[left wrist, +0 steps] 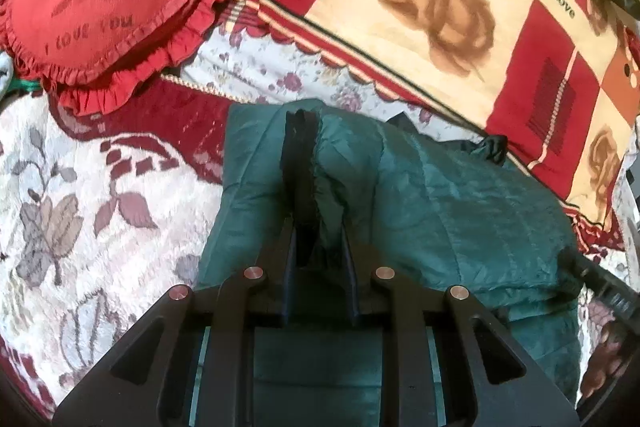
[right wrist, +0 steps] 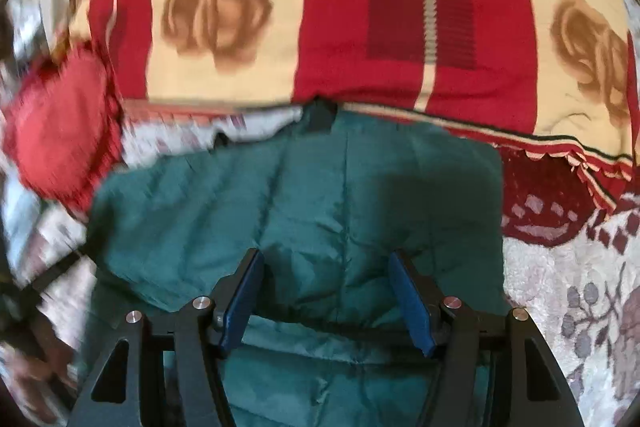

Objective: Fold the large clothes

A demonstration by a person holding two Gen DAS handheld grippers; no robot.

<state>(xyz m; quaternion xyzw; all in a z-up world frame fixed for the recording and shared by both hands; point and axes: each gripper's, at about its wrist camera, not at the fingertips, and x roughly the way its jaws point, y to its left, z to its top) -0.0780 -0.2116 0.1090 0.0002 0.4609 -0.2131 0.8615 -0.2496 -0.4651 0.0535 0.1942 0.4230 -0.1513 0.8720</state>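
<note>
A dark green padded jacket [left wrist: 440, 211] lies folded on the bed. It fills the lower middle of the right wrist view [right wrist: 320, 195] too. My left gripper [left wrist: 318, 227] is shut on a bunched fold of the jacket with a black trim strip [left wrist: 300, 163] sticking up between the fingers. My right gripper [right wrist: 326, 263] is open just above the jacket, its blue pads [right wrist: 244, 299] wide apart, holding nothing. The right wrist view is blurred at its left side.
A red heart-shaped pillow [left wrist: 108, 3] lies at the far left. A folded red and cream rose-print blanket [left wrist: 440, 7] lies behind the jacket, also in the right wrist view [right wrist: 360, 11]. The bedspread [left wrist: 80, 203] is cream with a floral pattern.
</note>
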